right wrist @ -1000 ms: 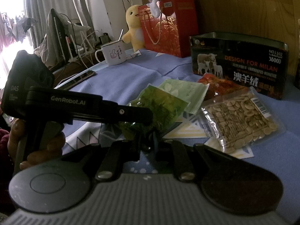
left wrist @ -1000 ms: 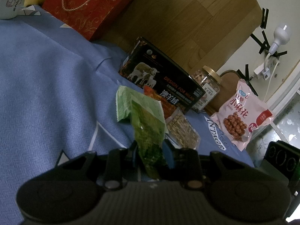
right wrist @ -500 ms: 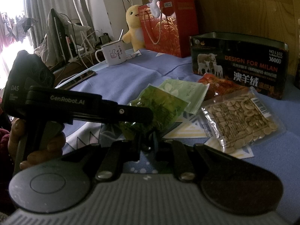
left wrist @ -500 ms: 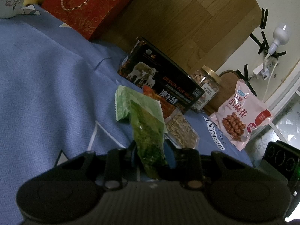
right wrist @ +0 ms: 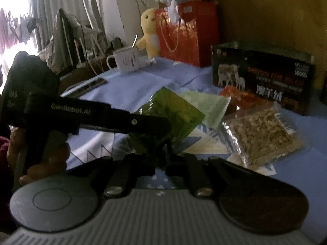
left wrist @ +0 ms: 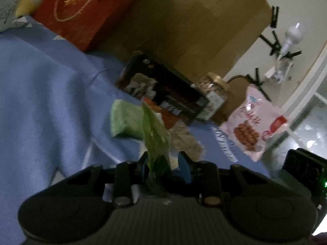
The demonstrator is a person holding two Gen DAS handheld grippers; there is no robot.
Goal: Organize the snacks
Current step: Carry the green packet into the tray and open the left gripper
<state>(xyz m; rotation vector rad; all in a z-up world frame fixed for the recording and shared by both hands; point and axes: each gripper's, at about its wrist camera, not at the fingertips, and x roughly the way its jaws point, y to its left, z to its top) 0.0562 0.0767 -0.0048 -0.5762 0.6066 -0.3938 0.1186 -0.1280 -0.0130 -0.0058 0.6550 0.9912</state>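
The translucent green snack packet (right wrist: 173,114), lifted since a second ago, is gripped between both grippers, the right gripper (right wrist: 161,153) fully closed on its corner, the left gripper (left wrist: 163,163) narrowly parted around it.

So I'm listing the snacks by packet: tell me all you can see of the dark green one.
The dark green packet is a thin, glossy, see-through plastic pouch with leafy green contents. It is tilted up off the blue cloth. The left gripper holds its lower end, and the right gripper is shut on its near edge.
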